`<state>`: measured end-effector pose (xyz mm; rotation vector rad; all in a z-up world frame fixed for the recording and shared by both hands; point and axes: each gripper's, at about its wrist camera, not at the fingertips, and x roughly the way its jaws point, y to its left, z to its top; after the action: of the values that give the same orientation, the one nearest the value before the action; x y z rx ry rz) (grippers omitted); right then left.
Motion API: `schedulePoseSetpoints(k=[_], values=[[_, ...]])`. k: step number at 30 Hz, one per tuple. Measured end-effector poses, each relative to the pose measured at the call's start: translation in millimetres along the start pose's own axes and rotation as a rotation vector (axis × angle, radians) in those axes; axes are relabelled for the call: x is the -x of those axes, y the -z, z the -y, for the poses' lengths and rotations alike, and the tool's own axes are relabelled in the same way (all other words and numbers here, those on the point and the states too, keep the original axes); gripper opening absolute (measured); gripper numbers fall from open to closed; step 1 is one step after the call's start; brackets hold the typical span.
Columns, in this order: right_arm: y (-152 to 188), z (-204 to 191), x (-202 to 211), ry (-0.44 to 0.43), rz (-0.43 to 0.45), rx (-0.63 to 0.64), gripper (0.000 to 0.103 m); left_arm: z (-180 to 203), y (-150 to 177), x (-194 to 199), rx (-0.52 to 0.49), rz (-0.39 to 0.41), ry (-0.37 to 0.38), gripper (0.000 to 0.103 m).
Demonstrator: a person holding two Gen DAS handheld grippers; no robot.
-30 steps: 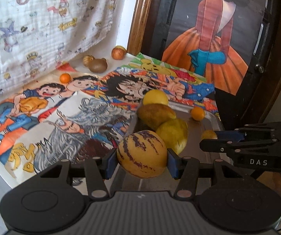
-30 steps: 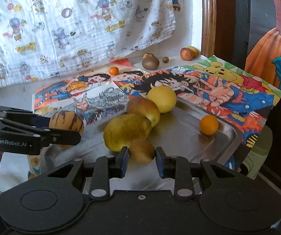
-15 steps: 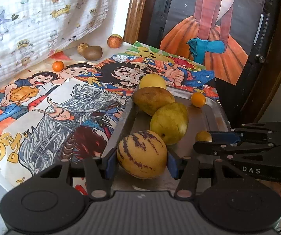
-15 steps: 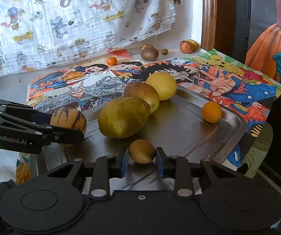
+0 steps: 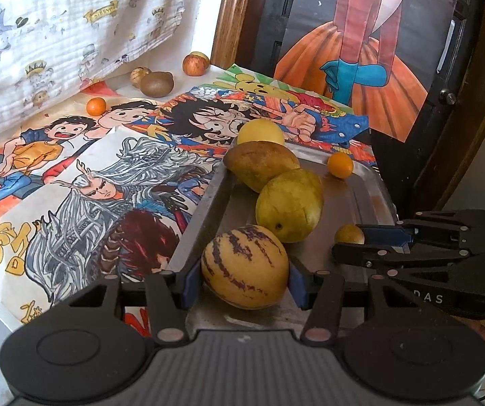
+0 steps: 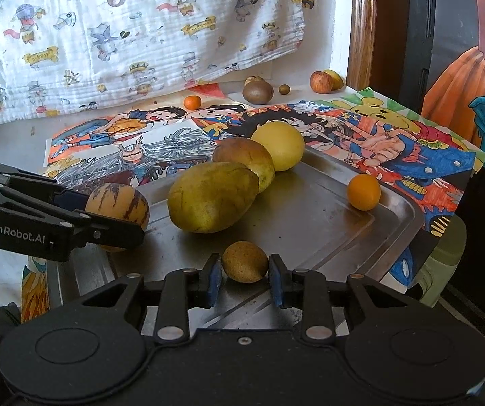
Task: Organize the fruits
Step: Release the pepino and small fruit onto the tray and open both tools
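Note:
A metal tray holds two mangoes, a yellow round fruit and a small orange. My left gripper is shut on a yellow purple-striped melon, low over the tray's near left corner. My right gripper is shut on a small brown fruit, which sits at the tray's near edge. In the left wrist view the right gripper reaches in from the right.
Cartoon posters cover the table left of the tray. At the back lie a small orange, a brown kiwi-like fruit, an apple and a nut. A printed cloth hangs behind.
Both grippers have moved forward and down over the tray with their fruits. The striped melon and the small brown fruit now sit lower, at the tray surface.

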<state>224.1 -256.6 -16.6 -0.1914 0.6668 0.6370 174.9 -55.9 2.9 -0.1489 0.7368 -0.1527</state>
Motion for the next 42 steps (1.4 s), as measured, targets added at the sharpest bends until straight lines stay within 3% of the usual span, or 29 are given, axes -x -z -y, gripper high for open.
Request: schedulePoseSetpoints(k=[6, 11, 14, 16, 19, 24, 34, 42], values=[[2.6, 1.4, 6.1, 0.010, 0.008, -0.019, 0.038, -1.7, -0.1, 1.2, 0.025, -0.001, 0.012, 0.059], [3.8, -1.1, 20.1, 0.030, 0.027, -0.046, 0.048, -0.1, -2.1, 15.2, 0.030, 0.043, 0.004, 0.076], [4.5, -6.4, 31.1, 0.038, 0.040, -0.061, 0.059, 0.5, -2.1, 27.5, 0.040, 0.074, 0.001, 0.085], [5.9, -11.3, 40.0, 0.045, 0.048, -0.076, 0.074, 0.1, -0.1, 36.7, 0.050, 0.094, -0.010, 0.090], [8.7, -20.1, 53.7, 0.045, 0.066, -0.092, 0.087, -1.8, 5.5, 48.6, 0.065, 0.110, -0.031, 0.100], [14.6, -37.4, 71.2, 0.056, 0.071, -0.107, 0.101, -9.9, 19.1, 68.4, 0.095, 0.124, -0.075, 0.102], [35.5, -73.9, 88.6, 0.043, 0.017, -0.209, 0.102, -27.0, 48.2, 99.6, 0.030, 0.110, -0.192, 0.103], [41.3, -104.0, 97.7, 0.037, -0.030, -0.212, 0.102, -39.4, 63.4, 118.0, 0.035, 0.118, -0.214, 0.103]])
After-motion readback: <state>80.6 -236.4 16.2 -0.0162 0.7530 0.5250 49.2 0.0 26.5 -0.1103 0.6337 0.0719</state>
